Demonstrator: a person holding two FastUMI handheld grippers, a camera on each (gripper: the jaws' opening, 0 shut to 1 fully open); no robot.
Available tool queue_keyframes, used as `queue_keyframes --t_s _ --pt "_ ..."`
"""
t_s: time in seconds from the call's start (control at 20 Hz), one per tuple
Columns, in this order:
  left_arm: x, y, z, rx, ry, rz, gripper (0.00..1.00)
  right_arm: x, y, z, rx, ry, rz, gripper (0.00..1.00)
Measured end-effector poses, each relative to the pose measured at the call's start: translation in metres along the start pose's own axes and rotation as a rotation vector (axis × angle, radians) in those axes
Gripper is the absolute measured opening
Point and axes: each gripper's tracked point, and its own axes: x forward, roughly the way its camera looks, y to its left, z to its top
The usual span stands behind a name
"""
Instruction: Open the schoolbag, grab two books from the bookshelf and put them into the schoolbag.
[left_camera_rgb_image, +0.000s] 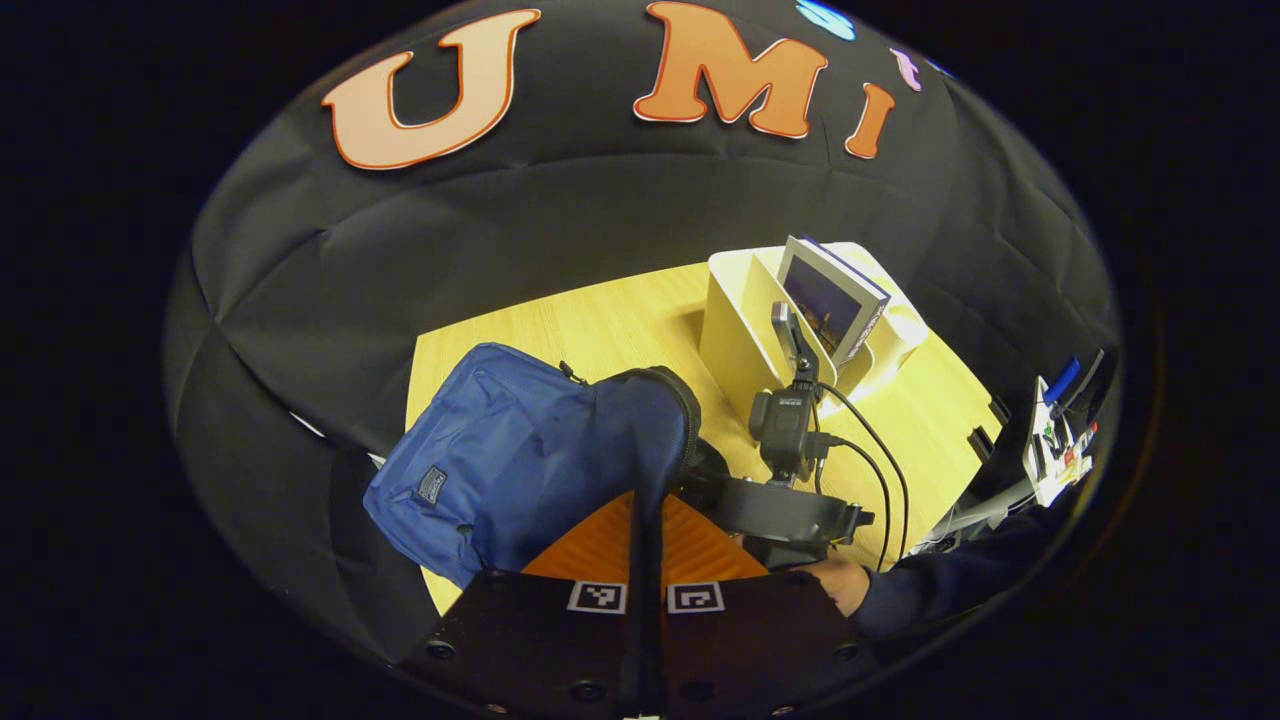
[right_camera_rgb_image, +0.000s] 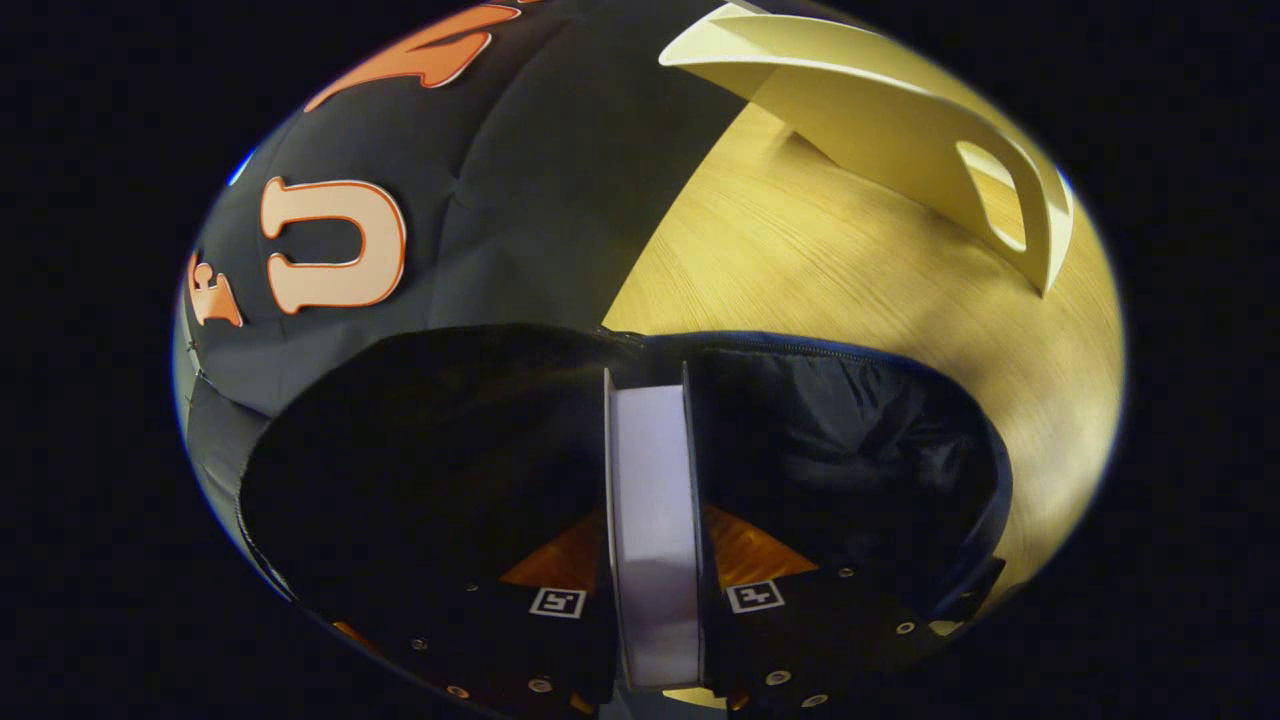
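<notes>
The blue schoolbag (left_camera_rgb_image: 500, 450) lies on the wooden table, its mouth lifted open. My left gripper (left_camera_rgb_image: 648, 535) is shut on the dark edge of the bag's opening (left_camera_rgb_image: 655, 440) and holds it up. In the right gripper view my right gripper (right_camera_rgb_image: 652, 520) is shut on a book (right_camera_rgb_image: 652, 470), white page edge towards the camera, over the bag's dark inside (right_camera_rgb_image: 430, 450). The right gripper's body (left_camera_rgb_image: 790, 510) shows beside the bag's mouth in the left gripper view, its fingertips hidden by the bag. Behind stands the cream bookshelf (left_camera_rgb_image: 735, 330) with one book (left_camera_rgb_image: 830, 300) leaning in it.
A hand (left_camera_rgb_image: 845, 585) and dark sleeve (left_camera_rgb_image: 950, 575) hold the right gripper, with cables (left_camera_rgb_image: 880, 470) trailing from it. The bookshelf's side wall with a handle cut-out (right_camera_rgb_image: 900, 140) rises close ahead in the right gripper view. Bare tabletop (right_camera_rgb_image: 820, 260) lies between bag and shelf. Small items (left_camera_rgb_image: 1055, 450) sit at the far right.
</notes>
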Motion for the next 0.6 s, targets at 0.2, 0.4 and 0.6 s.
queue_keyframes --t_s 0.2,0.4,0.6 --pt "-0.001 0.005 0.000 -0.037 -0.012 0.006 0.01 -0.015 -0.007 -0.002 0.044 0.112 -0.084 0.63" --pt "0.004 0.002 -0.002 -0.072 -0.012 -0.005 0.01 -0.026 -0.015 0.016 0.070 0.066 -0.111 0.96" --pt "0.005 0.002 -0.003 -0.083 -0.015 -0.010 0.01 -0.032 -0.018 0.005 0.088 0.138 -0.100 0.97"
